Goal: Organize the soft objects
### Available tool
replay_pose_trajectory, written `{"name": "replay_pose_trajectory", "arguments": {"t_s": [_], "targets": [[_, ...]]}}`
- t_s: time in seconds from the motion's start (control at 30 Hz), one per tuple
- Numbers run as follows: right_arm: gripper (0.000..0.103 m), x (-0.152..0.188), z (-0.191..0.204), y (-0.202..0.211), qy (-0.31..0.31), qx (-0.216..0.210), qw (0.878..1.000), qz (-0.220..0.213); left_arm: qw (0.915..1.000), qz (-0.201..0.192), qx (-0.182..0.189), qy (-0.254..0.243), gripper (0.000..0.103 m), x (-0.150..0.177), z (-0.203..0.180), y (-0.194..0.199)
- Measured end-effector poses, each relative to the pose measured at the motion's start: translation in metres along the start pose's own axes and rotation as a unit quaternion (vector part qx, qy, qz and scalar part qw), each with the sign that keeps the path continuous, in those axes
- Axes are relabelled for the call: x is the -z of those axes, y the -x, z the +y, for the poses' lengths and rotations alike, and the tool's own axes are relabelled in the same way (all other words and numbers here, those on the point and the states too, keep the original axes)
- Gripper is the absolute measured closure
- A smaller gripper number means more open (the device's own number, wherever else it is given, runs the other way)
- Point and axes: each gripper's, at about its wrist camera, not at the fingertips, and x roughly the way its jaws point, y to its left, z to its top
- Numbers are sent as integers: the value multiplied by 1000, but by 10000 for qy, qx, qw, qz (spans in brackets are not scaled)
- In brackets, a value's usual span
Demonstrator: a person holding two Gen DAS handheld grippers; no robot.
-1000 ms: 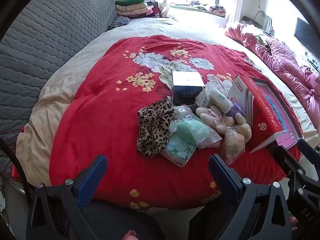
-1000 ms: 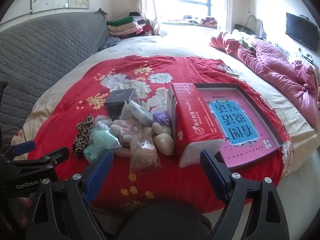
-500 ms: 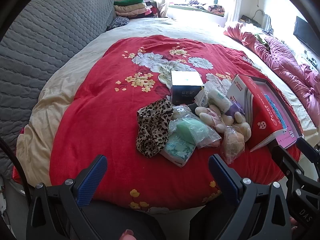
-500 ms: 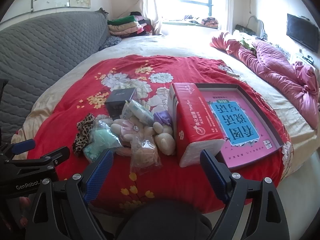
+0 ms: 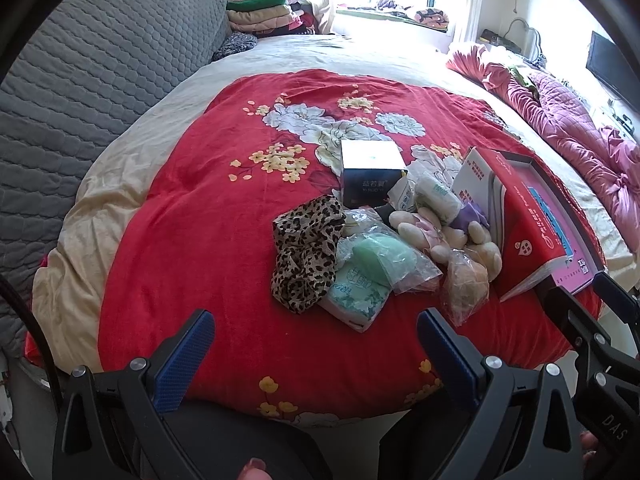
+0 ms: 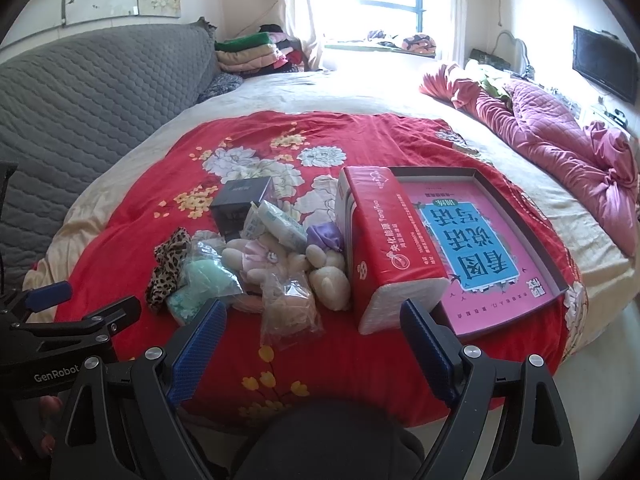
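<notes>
A heap of soft things lies on a red floral blanket [image 5: 192,232]: a leopard-print cloth [image 5: 306,252], a green item in a clear bag [image 5: 384,256], a cream plush toy [image 5: 436,236], a bagged beige item [image 5: 466,284] and a white roll [image 5: 436,196]. Beside them stand a red tissue pack [image 6: 384,240] and a shallow box with a pink and blue sheet [image 6: 480,248]. My left gripper [image 5: 316,344] hangs open short of the heap, holding nothing. My right gripper [image 6: 314,334] is open too, just before the bagged beige item [image 6: 288,308].
A small dark box [image 5: 370,176] sits behind the heap. A grey quilted headboard [image 5: 80,92] runs along the left. A crumpled pink quilt [image 6: 560,132] lies at the right, folded clothes [image 6: 252,52] by the window. The bed's near edge is below both grippers.
Both views have shifted very slightly; the heap sits in the same place and both grippers stay open.
</notes>
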Motion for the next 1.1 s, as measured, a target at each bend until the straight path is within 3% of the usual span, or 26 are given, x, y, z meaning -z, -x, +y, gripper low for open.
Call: {"name": "replay_pose_trajectory", "arguments": {"t_s": [1.1], "targets": [[14, 1, -6, -3, -125, -42, 9999, 64, 9995, 180, 190, 182, 1, 5, 10, -12]]}}
